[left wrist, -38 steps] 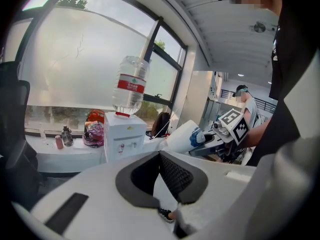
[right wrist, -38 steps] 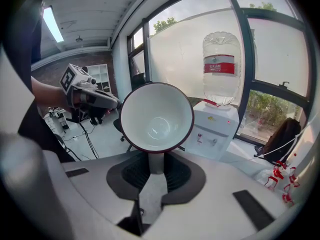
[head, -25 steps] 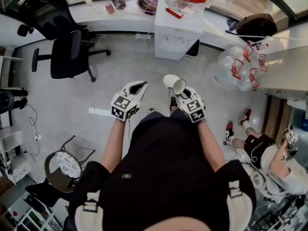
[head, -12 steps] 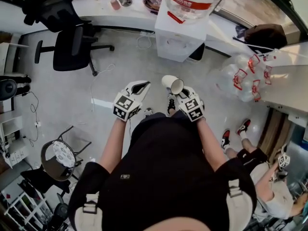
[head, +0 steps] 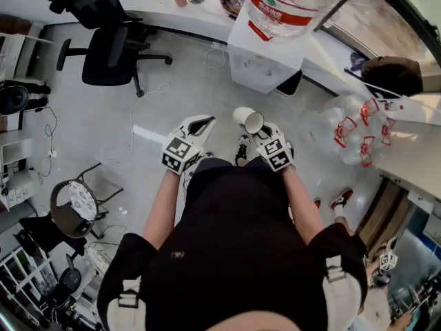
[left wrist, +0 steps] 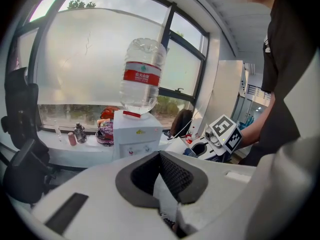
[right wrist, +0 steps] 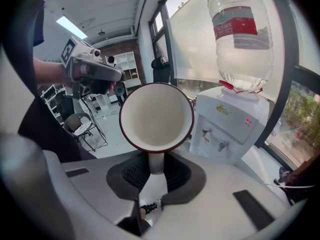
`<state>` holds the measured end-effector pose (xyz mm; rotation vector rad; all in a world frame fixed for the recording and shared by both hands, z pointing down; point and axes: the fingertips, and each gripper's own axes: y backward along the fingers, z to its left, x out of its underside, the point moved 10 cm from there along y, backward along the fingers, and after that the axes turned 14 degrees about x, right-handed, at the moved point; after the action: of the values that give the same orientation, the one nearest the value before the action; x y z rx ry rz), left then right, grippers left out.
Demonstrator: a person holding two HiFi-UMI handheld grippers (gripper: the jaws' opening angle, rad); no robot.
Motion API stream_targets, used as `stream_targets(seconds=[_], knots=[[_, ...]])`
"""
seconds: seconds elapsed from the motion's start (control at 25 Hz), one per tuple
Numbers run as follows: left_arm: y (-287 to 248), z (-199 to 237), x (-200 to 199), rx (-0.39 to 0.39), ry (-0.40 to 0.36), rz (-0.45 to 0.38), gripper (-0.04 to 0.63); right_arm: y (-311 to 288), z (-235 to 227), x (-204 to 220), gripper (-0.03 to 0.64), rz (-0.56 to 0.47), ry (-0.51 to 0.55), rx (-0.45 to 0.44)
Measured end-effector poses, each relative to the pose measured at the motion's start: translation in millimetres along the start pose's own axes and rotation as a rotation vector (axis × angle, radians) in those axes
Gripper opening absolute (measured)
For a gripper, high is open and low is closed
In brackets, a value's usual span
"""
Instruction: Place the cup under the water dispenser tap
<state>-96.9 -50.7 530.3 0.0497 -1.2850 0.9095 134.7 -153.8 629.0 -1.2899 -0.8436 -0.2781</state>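
A white cup (head: 249, 120) with a dark red rim lies tilted, its mouth facing back at me (right wrist: 156, 116). My right gripper (head: 255, 132) is shut on its handle (right wrist: 156, 170). The white water dispenser (head: 265, 54) stands ahead on the floor against the window counter, with a large clear bottle (head: 296, 5) on top. Its two taps (right wrist: 214, 140) show just right of the cup, a good way beyond it. My left gripper (head: 198, 123) hovers beside the right one, shut with nothing between its pads (left wrist: 160, 156), and points at the dispenser (left wrist: 136, 134).
A black office chair (head: 110, 47) stands at the left of the dispenser. Empty clear bottles (head: 351, 126) are piled at its right. A round stool (head: 72, 209) is at my left. The counter (head: 158, 5) behind carries small jars and a bowl. Cables lie on the floor.
I have stepped toward the dispenser, which is nearer and larger in the head view. Both grippers moved forward with me, and the cup is still held by its handle.
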Motion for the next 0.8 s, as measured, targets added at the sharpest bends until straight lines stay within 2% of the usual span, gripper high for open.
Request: stream_targets(seconds=[0.44,0.64,0.8], knots=[[4.9,-8.3,-0.3,-0.094,0.042,-0.027,0.000,-39.2,-30.7,11.8,0.043,0.053,0.042,-0.042],[20.7,-3.9,5.5,-0.119,0.094,-0.073,0.000,-61.3,-35.5,11.2,0.043,0.106,0.038,-0.028],[27.9,11.6,14.3,-0.117,0.124,-0.075,0.000,-85.8,-41.4,7.7,0.044,0.158,0.025,-0.017]])
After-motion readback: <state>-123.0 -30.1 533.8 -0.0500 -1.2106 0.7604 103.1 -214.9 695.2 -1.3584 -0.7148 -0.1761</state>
